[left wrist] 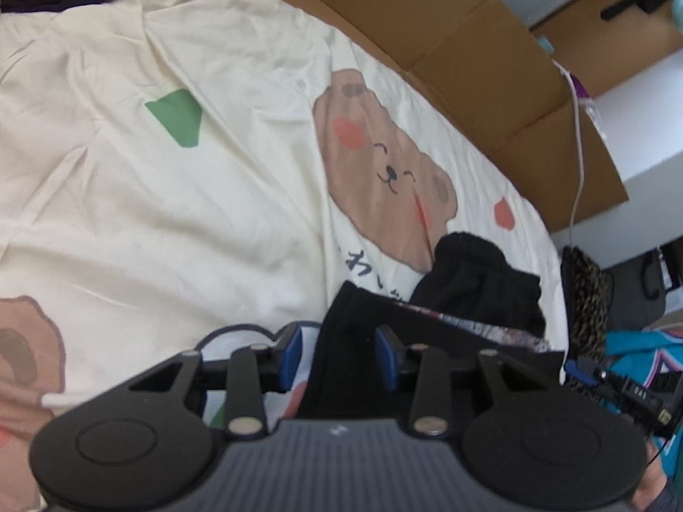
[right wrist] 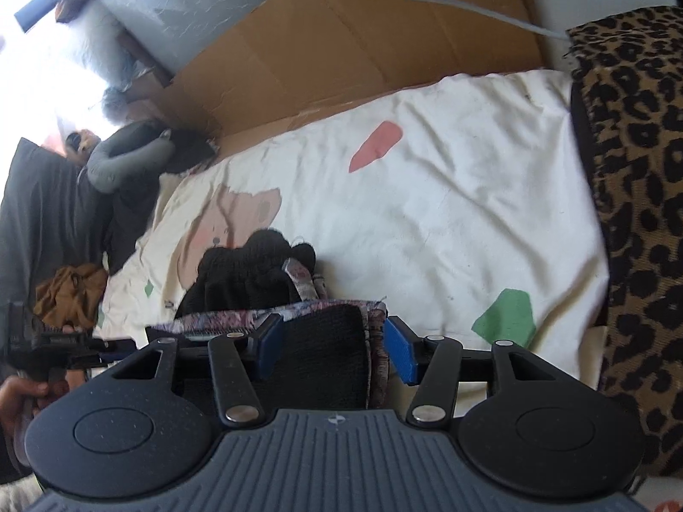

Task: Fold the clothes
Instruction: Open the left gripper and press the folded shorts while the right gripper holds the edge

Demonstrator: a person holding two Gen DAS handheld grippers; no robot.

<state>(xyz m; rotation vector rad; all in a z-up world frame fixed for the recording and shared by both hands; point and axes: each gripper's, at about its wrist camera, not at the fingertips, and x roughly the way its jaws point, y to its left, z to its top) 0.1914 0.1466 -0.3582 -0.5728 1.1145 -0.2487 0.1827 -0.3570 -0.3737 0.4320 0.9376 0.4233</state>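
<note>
A black garment (left wrist: 474,286) with a patterned pink-grey lining lies bunched on the cream bear-print bed sheet (left wrist: 170,170). My left gripper (left wrist: 339,358) has its blue pads either side of a black fold of it, jaws wide, not pressing the cloth. In the right wrist view the same garment (right wrist: 252,273) lies ahead, its patterned edge (right wrist: 239,318) across the front. My right gripper (right wrist: 333,352) straddles a black and patterned fold, jaws wide. The other gripper (right wrist: 55,345) and a hand show at the far left.
Flattened brown cardboard (left wrist: 448,42) lines the far side of the bed. A white cable (left wrist: 578,136) hangs there. Leopard-print fabric (right wrist: 636,196) covers the right edge. Dark clothes, a grey neck pillow (right wrist: 124,158) and a brown garment (right wrist: 72,294) lie at the left.
</note>
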